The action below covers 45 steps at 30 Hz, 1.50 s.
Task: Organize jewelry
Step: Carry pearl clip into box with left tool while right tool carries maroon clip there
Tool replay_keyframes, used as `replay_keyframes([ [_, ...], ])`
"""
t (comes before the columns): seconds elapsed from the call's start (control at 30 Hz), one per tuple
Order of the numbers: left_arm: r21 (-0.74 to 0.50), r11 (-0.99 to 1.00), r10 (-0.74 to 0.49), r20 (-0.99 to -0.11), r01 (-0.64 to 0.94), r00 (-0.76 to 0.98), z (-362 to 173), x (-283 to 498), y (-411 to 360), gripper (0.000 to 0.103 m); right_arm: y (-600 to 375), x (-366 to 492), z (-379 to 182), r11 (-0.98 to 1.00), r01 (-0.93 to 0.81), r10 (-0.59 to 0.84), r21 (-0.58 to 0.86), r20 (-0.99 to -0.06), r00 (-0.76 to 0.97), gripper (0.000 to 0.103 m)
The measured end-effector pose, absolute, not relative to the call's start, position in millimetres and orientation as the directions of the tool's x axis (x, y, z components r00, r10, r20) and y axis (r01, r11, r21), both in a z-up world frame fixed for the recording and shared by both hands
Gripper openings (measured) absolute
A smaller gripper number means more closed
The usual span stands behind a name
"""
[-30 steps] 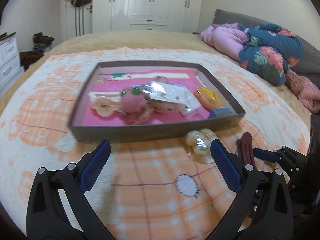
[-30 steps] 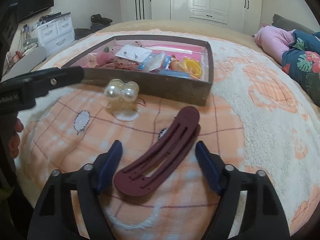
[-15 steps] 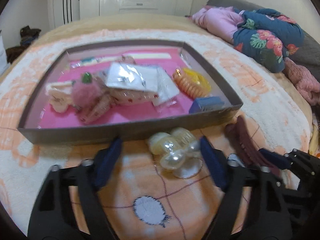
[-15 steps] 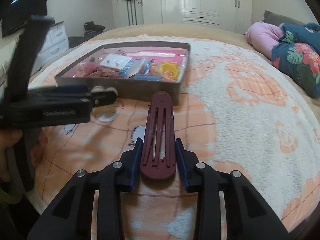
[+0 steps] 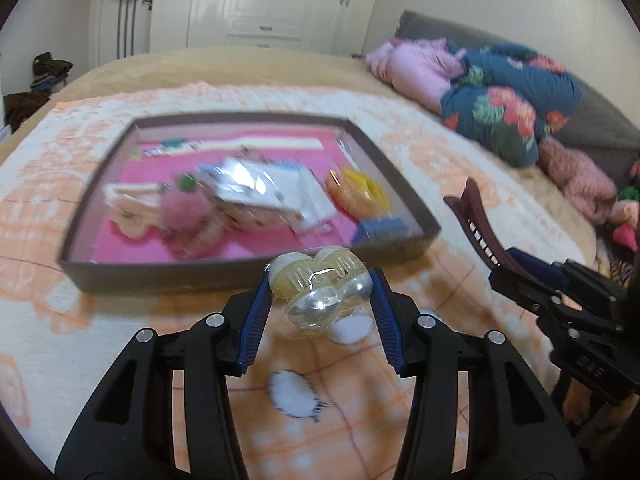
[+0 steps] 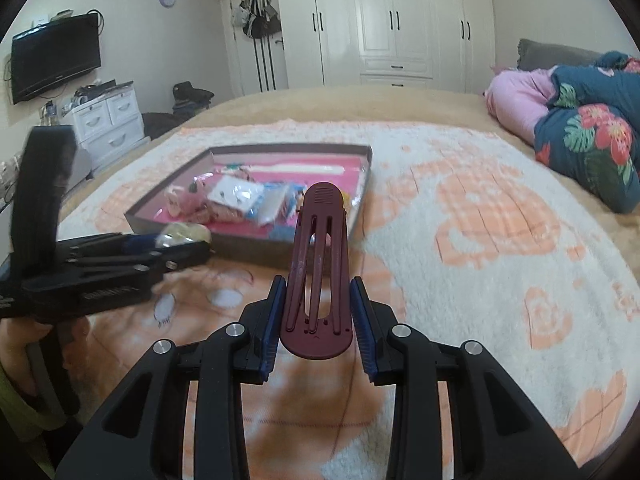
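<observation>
My left gripper (image 5: 320, 292) is shut on a pale yellow pearl hair claw (image 5: 320, 280) in a clear wrapper, held just above the blanket in front of the brown tray (image 5: 168, 276). My right gripper (image 6: 318, 308) is shut on a long maroon hair clip (image 6: 318, 256), lifted off the bed and pointing toward the tray (image 6: 240, 236). The clip also shows at the right of the left wrist view (image 5: 476, 220). The tray has a pink floor and holds several hair accessories and plastic packets.
The tray sits on an orange-and-white fleece blanket (image 6: 480, 240) on a bed. Pink and floral bedding (image 5: 500, 96) is piled at the right. A white drawer unit (image 6: 108, 124) and a TV (image 6: 56, 62) stand at the left, wardrobes behind.
My left gripper closed on the pearl hair claw and raised it. My right gripper, shut on the maroon clip, lifted it off the blanket and tilted it up.
</observation>
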<state>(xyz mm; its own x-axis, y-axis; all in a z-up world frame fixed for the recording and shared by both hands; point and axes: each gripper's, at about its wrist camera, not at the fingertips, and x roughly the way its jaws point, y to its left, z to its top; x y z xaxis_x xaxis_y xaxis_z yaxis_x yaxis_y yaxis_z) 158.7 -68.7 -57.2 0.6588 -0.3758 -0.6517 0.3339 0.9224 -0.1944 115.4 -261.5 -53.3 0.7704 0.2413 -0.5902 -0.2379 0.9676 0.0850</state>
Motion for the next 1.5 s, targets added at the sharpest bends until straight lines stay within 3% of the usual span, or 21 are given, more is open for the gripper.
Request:
replay_keyframes([
  [0.23, -0.178, 0.954, -0.300, -0.602, 0.243, 0.740, -31, 170, -31, 0.040, -248, 137, -39, 0.963, -0.261, 0.252, 0.066, -0.563, 0.787, 0.031],
  [0.67, -0.143, 0.983, -0.180, -0.590, 0.118, 0.787, -23, 200, 16, 0.040, -210, 191, -22, 0.953, -0.301, 0.273, 0.037, -0.536, 0.799, 0.031],
  [1.4, -0.154, 0.983, -0.176, -0.634, 0.100, 0.753, -55, 220, 24, 0.041, -185, 243, -75, 0.953, -0.297, 0.262, 0.059, -0.654, 0.709, 0.032],
  [1.5, -0.146, 0.983, -0.176, -0.628, 0.108, 0.758, -53, 217, 21, 0.046, -189, 237, -70, 0.954, -0.293, 0.269, 0.071, -0.638, 0.721, 0.040],
])
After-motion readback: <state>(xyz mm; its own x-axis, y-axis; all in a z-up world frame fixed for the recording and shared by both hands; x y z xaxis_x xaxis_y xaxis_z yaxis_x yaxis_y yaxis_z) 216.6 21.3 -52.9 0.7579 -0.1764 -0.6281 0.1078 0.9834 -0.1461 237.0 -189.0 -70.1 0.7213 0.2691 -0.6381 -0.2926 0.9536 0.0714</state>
